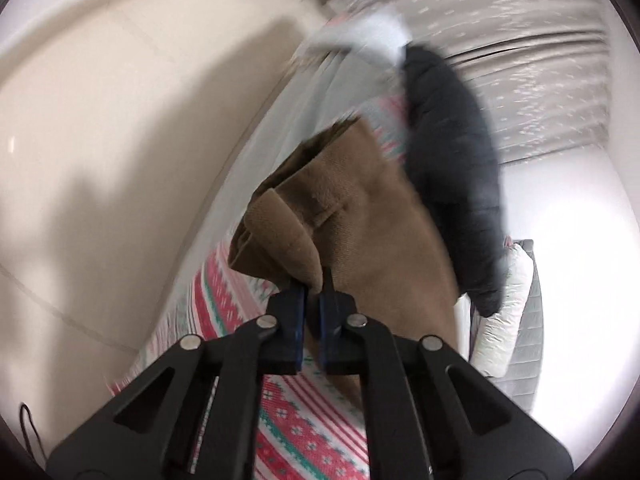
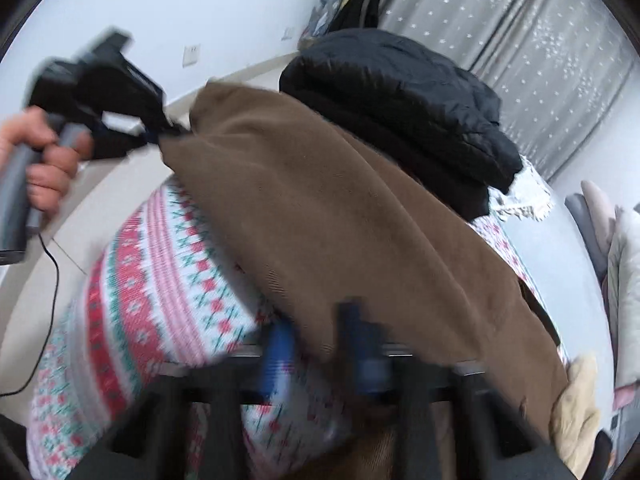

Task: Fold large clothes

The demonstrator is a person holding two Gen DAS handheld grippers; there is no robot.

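Left claw (image 1: 314, 292) and right claw (image 2: 320, 344), each clamped on an edge of one brown garment (image 2: 320, 208).
One black puffer jacket (image 2: 400, 108) lies beyond it on the bed's red, green and white patterned cover (image 2: 160, 264); pale floor, grey star-print curtains (image 2: 540, 40). The garment stretches between the two claws above the bed, its long axis diagonal in the right wrist view.

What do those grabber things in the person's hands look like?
Each gripper is black with angular linkage arms, silver round pins and two blue pads. The left gripper shows this clearly; the right gripper is blurred. The left one has a grey handle and a thin black cable. No sleeve shows.
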